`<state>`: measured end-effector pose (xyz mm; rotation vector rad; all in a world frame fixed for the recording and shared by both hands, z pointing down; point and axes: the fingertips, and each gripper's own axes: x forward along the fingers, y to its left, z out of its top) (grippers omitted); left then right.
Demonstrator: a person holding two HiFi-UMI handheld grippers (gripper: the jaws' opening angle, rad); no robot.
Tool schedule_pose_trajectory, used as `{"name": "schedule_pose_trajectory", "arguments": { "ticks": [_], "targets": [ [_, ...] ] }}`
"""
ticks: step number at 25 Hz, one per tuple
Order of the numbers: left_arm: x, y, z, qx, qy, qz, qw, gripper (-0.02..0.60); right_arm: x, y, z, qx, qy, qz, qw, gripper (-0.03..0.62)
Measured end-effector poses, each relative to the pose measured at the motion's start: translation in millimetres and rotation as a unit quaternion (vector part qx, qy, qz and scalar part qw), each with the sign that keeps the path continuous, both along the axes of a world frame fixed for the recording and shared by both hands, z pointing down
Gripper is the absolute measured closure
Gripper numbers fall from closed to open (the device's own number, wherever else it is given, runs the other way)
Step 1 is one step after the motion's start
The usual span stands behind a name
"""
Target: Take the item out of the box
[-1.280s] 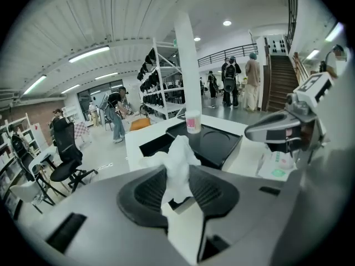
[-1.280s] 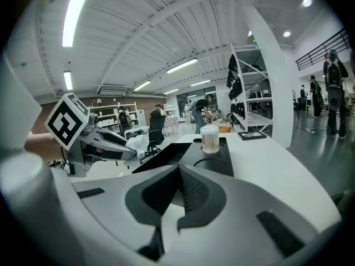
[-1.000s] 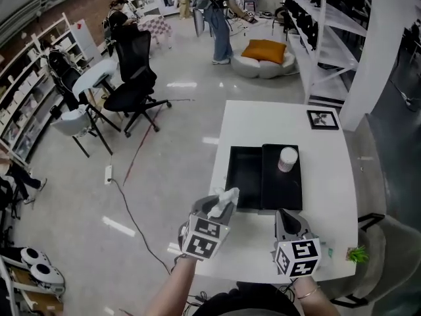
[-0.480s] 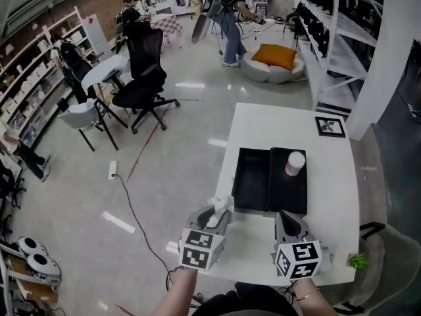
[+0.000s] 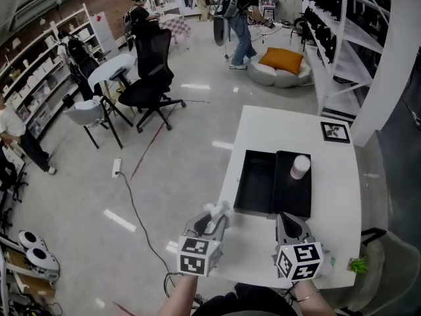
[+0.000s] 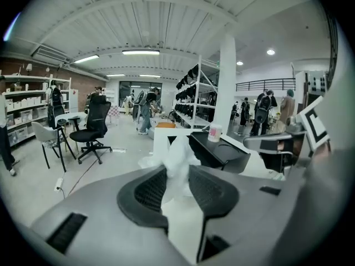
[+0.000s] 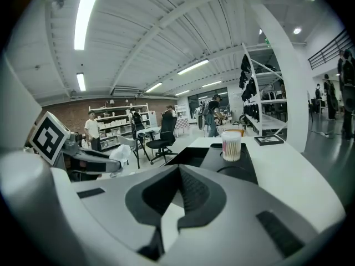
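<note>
Left of the desk [image 5: 329,196] lies open, glossy floor [image 5: 164,176], crossed by a thin cable [image 5: 135,216] and otherwise free out to an office chair [image 5: 152,78] well away. The left tool [image 5: 212,221] hangs right at the desk's left edge near the near-left corner. Its ribbed pads pinch the item [image 5: 217,210], a crumpled wad of thin white material, film or paper, I cannot tell which. The wad's long axis runs along the tool, and its loose end juts past the tips toward the box [image 5: 256,176], outside it and clear of its near wall.

The box is matte black, rectangular, lying open as two shallow halves side by side mid-desk. The left half is bare. The right half carries an upright white cup of swabs [image 5: 300,166].

The right tool [image 5: 287,221] hovers over the bare near strip, jaws pressed together, gripping nothing. Smooth white desk lies clear along the right edge.
</note>
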<state>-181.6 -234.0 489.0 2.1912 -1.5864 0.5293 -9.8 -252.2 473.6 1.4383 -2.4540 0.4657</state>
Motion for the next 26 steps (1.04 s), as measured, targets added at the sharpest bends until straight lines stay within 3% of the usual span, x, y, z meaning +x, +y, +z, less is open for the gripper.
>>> {"name": "schedule_pose_trajectory", "arguments": {
  "ticks": [26],
  "targets": [
    [-12,10,4,0.004,0.025,-0.031,0.9992,0.456,-10,8,1,-0.002,0.013,-0.015,1.000,0.594]
  ]
}}
